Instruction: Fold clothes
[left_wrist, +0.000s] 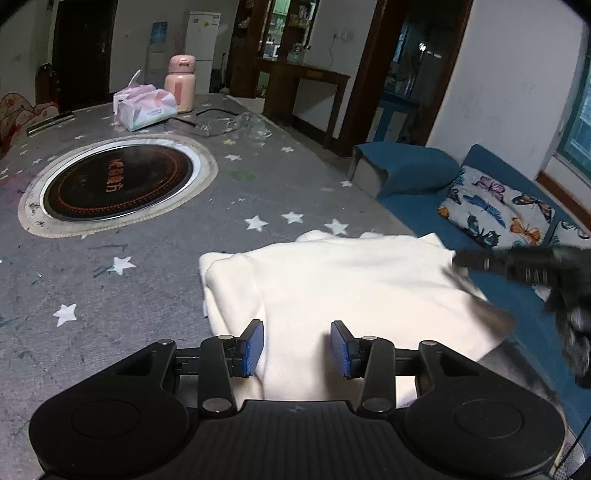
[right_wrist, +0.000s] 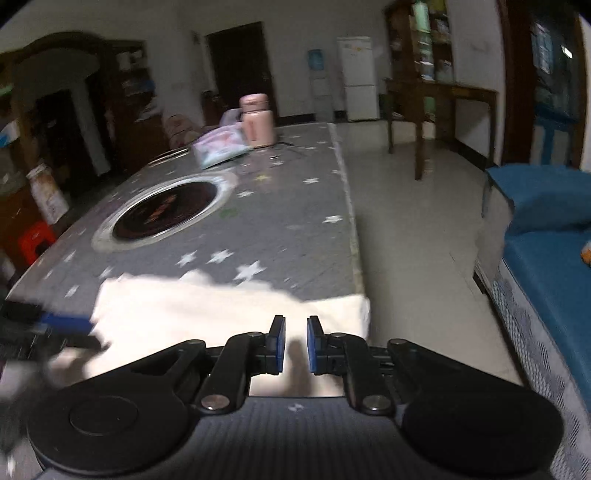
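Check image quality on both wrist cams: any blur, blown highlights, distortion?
Left wrist: mostly sharp; white garment nearly blown out, the right gripper at the frame's right edge is motion-smeared, fisheye bends the walls. Right wrist: soft all over from motion blur, garment overexposed with a hard shadow edge, table stars smeared, dark vignette in the corners.

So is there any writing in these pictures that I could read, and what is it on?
Round cooktop set in the table: orange characters, upside down from here; I cannot read them reliably.
Tissue pack: print too small to read.
White fridge: small label, too small to read.
Blue sign beside the fridge: blurred.
No other text is readable.
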